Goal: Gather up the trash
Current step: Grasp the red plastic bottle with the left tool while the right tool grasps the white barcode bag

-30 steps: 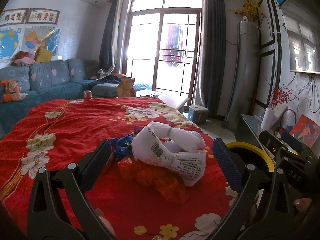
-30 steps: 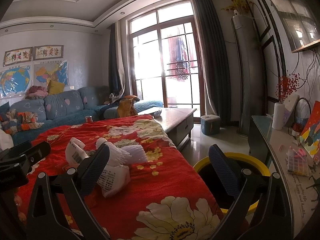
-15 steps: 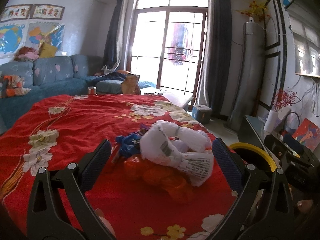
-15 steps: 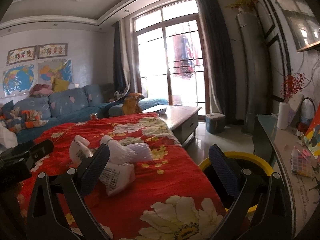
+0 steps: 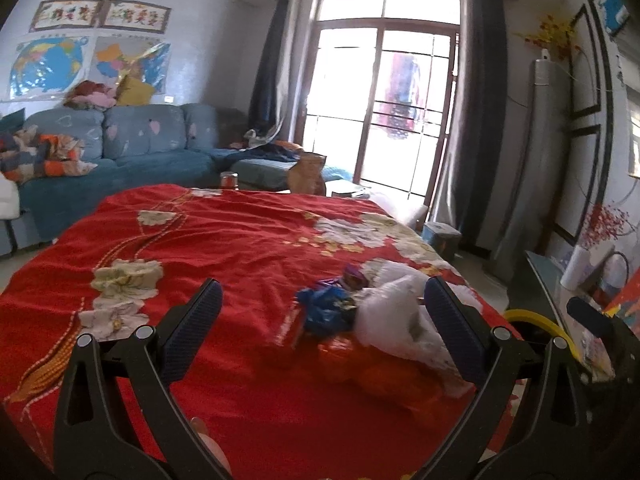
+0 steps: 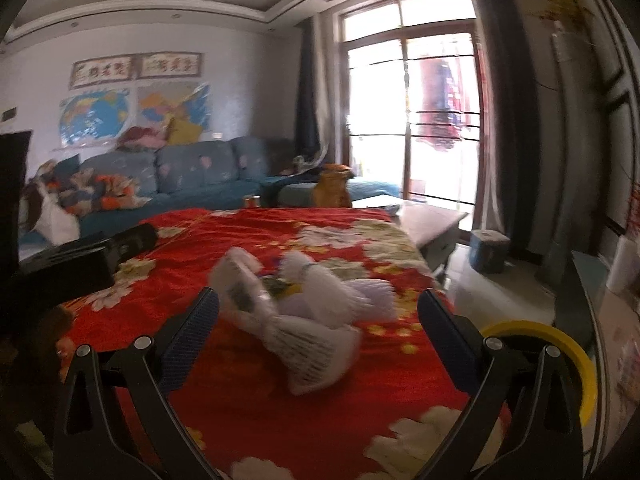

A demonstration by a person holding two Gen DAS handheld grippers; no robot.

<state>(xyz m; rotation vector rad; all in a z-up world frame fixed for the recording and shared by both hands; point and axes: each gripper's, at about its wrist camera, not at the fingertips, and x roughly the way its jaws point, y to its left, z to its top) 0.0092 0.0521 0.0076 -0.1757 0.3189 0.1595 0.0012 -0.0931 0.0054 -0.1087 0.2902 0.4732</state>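
Note:
A heap of trash lies on a table under a red flowered cloth [image 5: 240, 248]: white foam netting [image 5: 400, 312] [image 6: 312, 320], a crumpled blue wrapper [image 5: 326, 310] and an orange plastic bag [image 5: 360, 364]. My left gripper [image 5: 320, 336] hovers open just short of the heap, its right finger in front of the white netting. In the right wrist view my right gripper [image 6: 318, 340] is open too, with the netting lying between and beyond its fingers, untouched. A yellow-rimmed bin [image 6: 560, 344] [image 5: 536, 320] stands off the table's right edge.
A blue sofa [image 5: 132, 148] with piled clothes runs along the left wall. A small tin [image 5: 229, 180] stands at the table's far edge. A low coffee table [image 6: 432, 220], a blue stool [image 6: 490, 250] and a side counter [image 5: 568, 292] lie to the right, before glass doors.
Both views have swung left and are blurred with motion. The trash heap has shifted rightward between my left fingers and more to the middle between my right fingers. Both grippers stay open.

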